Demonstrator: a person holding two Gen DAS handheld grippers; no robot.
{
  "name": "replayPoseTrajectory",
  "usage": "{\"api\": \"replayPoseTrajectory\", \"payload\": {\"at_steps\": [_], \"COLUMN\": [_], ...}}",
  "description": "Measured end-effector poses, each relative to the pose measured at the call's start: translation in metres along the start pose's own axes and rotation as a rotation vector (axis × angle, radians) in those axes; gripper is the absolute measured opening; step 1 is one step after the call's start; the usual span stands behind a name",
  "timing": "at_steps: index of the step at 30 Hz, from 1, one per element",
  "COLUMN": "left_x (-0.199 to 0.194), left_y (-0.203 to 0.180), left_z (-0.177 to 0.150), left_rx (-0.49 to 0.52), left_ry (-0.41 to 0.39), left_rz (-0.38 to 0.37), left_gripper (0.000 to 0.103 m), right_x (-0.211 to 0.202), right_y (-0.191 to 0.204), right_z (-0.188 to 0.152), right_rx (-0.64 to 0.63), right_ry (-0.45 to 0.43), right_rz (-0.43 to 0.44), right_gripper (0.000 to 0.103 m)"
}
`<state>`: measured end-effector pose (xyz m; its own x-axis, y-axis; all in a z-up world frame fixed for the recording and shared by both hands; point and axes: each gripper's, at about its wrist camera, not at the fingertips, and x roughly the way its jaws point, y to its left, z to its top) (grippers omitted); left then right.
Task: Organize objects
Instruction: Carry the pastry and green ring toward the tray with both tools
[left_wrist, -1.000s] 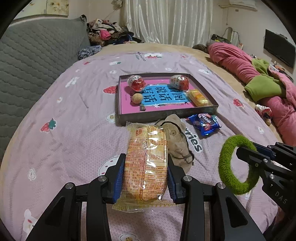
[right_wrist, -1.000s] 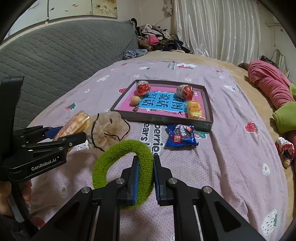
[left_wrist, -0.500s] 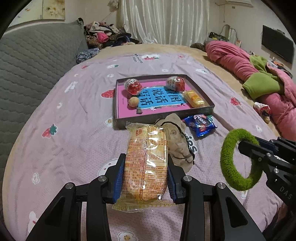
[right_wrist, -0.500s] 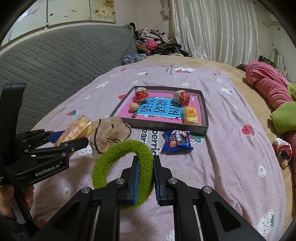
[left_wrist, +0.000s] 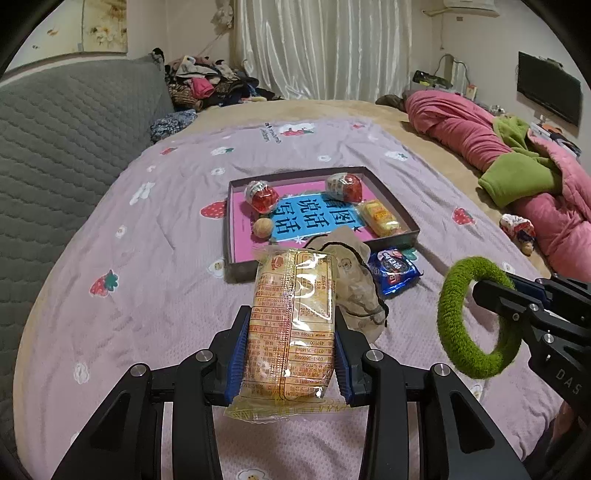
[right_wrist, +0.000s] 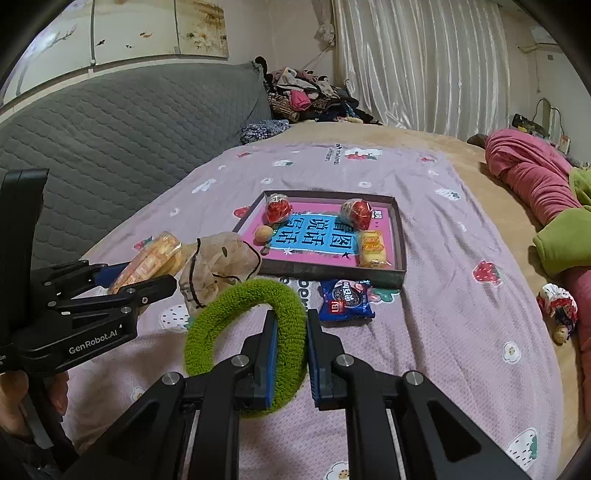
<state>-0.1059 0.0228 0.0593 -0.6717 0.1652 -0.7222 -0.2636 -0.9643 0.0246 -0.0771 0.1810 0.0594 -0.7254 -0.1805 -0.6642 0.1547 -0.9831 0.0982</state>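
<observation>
Now lifted higher and drawn back from the tray (left_wrist: 393, 242): left gripper (left_wrist: 290, 343) clamped on the biscuit packet (left_wrist: 291, 321), right gripper (right_wrist: 289, 354) pinching the green fuzzy ring (right_wrist: 225, 317). Both carried above the bedspread, probably bound for the tray.

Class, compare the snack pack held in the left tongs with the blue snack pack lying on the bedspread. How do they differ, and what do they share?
The yellow snack pack is clamped in the left tongs, off the bed; the blue snack pack lies loose on the bedspread in front of the tray. The yellow snack pack is clear film showing orange-yellow contents; the blue snack pack is opaque, with a dark biscuit pictured. The yellow snack pack looks longer. Both are sealed and outside the tray.
</observation>
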Motion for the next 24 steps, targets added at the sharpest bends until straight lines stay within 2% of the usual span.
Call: {"api": "replayPoseTrajectory", "payload": {"at_steps": [10,24], "left_x": [0.011,0.017], "left_y": [-0.003,0.003], "left_z": [0.000,0.023], "left_rx": [-0.001,-0.008], "left_ry": [0.018,0.005], "left_rz": [-0.006,-0.005], "left_gripper": [0.041,0.041], "right_x": [0.005,0.013], "right_y": [-0.003,-0.007], "right_z": [0.003,0.023], "right_rx": [0.005,0.001], "right_ry": [0.012,0.001], "right_rz": [-0.004,-0.011], "right_gripper": [0.014,0.014]}}
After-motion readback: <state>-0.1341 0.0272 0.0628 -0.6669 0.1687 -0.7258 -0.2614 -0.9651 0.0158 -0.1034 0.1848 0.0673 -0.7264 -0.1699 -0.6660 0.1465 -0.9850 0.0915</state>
